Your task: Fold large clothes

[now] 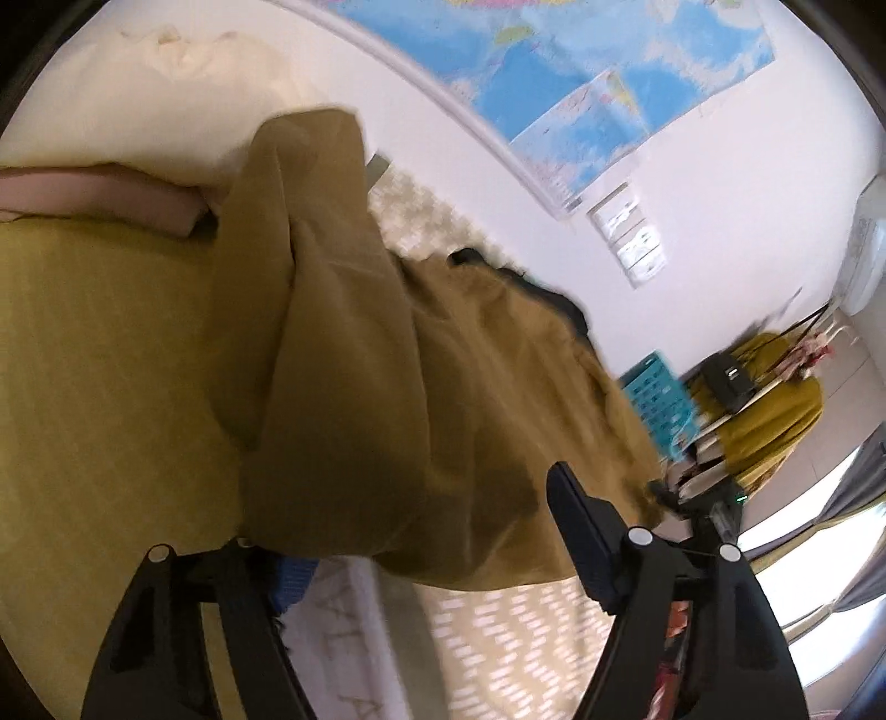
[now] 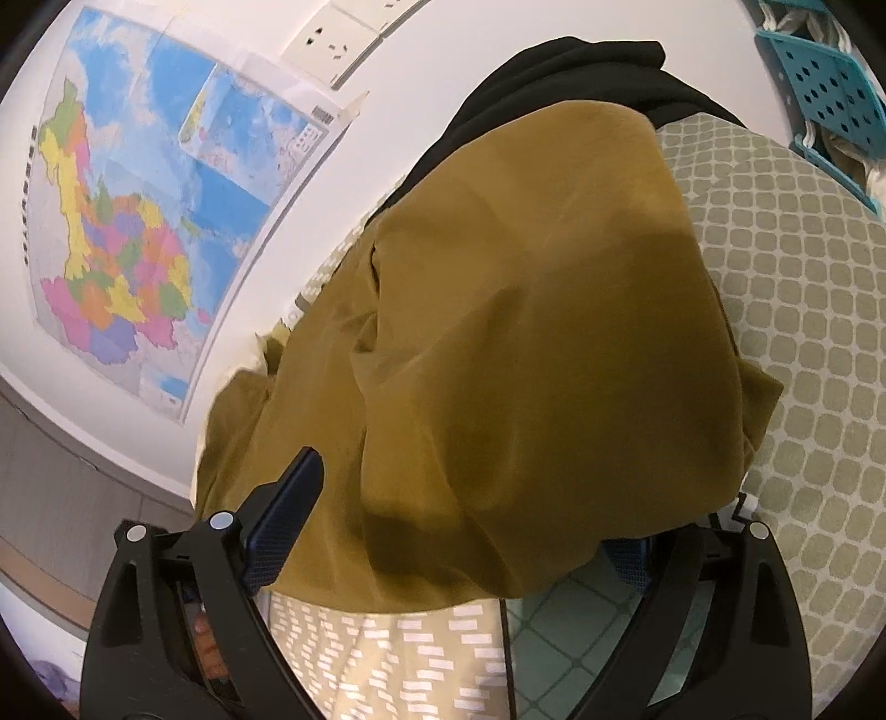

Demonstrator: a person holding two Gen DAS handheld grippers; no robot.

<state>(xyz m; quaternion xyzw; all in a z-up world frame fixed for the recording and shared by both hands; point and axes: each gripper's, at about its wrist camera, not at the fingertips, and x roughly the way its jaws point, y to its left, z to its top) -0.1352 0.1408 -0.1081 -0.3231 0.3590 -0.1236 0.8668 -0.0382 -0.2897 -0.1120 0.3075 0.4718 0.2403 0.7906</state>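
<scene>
We see the big mustard cloth (image 1: 354,354) draped over our left gripper (image 1: 421,531); its jaws stand wide apart, one finger hidden under the cloth at 7 o'clock. Our right gripper (image 2: 459,531) is spread wide too (cloth over one finger at 5 o'clock); the cloth (image 2: 531,332) fills the middle, above the patterned bed cover (image 2: 803,310). A map (image 2: 138,210) hangs at 10 o'clock.

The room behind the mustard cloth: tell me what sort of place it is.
Probably a home bedroom or study: a colourful wall map, a white wall socket panel and a teal perforated plastic basket holding laundry.
</scene>
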